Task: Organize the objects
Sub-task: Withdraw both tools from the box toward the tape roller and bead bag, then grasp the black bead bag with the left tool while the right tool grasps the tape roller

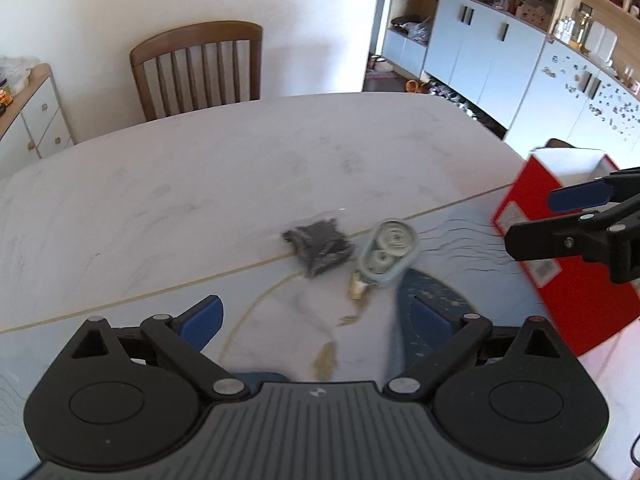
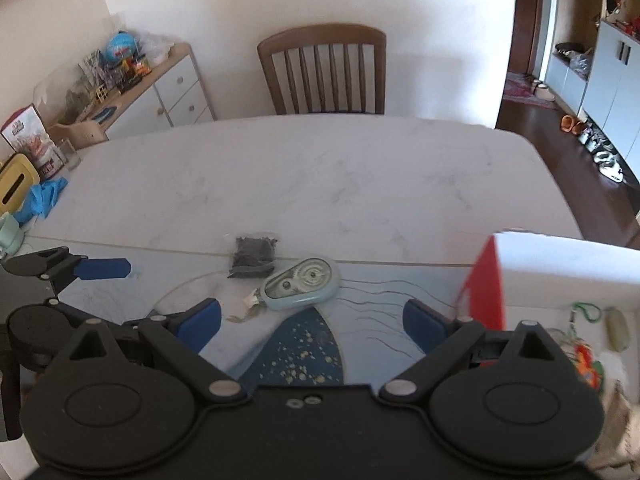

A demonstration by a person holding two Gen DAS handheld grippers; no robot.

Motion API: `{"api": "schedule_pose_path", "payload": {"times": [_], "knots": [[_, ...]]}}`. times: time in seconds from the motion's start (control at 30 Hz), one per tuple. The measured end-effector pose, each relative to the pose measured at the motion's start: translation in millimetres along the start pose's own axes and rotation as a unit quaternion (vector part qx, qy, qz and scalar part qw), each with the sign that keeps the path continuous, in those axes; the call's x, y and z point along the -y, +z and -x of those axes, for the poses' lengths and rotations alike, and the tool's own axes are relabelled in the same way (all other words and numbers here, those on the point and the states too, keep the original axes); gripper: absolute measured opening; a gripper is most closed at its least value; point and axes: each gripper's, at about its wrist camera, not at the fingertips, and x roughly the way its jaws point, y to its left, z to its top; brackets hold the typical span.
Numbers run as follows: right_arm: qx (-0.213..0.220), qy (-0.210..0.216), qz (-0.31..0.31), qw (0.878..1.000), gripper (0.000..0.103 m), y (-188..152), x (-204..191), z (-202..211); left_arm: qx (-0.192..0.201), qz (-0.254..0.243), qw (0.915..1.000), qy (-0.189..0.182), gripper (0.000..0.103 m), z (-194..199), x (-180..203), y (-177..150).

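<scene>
Pale marble tabletop (image 1: pixel 240 168), partly covered by a printed mat (image 1: pixel 448 236). Left wrist view: left hand-held gripper (image 1: pixel 316 320) wide open, nothing between its blue pads (image 1: pixel 202 320). Ahead of it lie a small clear bag of dark bits (image 1: pixel 320 246) and, just beside it to the right, a light blue correction tape dispenser (image 1: pixel 386 256) with gears showing; the two look to be touching or nearly so, motion blur prevents certainty. A torn strip of tape (image 1: pixel 356 290) trails from the dispenser's nose toward the camera. At right a red box (image 1: pixel 576 292) stands tilted in this view, with the right hand-held gripper (image 1: pixel 532 216) in front of it, fingers parted, holding nothing. Right wrist view: right hand-held gripper (image 2: pixel 312 322) equally wide open and empty; dispenser (image 2: pixel 302 284) lies on the mat ahead, bag (image 2: pixel 253 257) behind it to the left at the mat's edge. The red box (image 2: pixel 486 288) is open-topped at right, and trinkets (image 2: pixel 588 360) already lie inside. Left hand-held gripper (image 2: pixel 108 270) hangs at far left. Judgement: step in hand is picking one of the two remaining items for the box. Dispenser is the better first target for the right side: straddle its narrow width, close on the flat flanks, avoid the loose strip. The bag is limp; pinch it low and centrally.
</scene>
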Motion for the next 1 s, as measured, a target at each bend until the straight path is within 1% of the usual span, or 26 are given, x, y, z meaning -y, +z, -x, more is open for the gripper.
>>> {"api": "schedule_pose_path", "payload": {"times": [0.13,0.3,0.47,0.6,0.77,0.9,1.0], "knots": [[-0.013,-0.017,-0.012,1.0,0.097,8,-3,-22,-0.004,0.009,0.9999,0.012,0.1,-18,-12,6],[-0.033,-0.049,-0.067,0.996,0.097,19,3,-50,-0.003,0.017,0.9996,0.024,0.1,-44,-16,17],[-0.054,-0.068,-0.151,0.985,0.095,31,12,-78,-0.003,0.029,0.9991,0.032,0.1,-65,-10,27],[-0.069,-0.088,-0.197,0.974,0.093,34,14,-98,-0.006,0.037,0.9984,0.042,0.1,-79,-3,31],[-0.087,-0.108,-0.227,0.964,0.091,36,19,-114,-0.015,0.057,0.9974,0.042,0.1,-95,-4,32],[-0.1,-0.118,-0.241,0.958,0.088,36,20,-122,-0.011,0.072,0.9962,0.048,0.1,-101,-5,32],[-0.104,-0.119,-0.25,0.955,0.085,35,19,-125,-0.004,0.072,0.9961,0.051,0.1,-102,-3,29]]}}
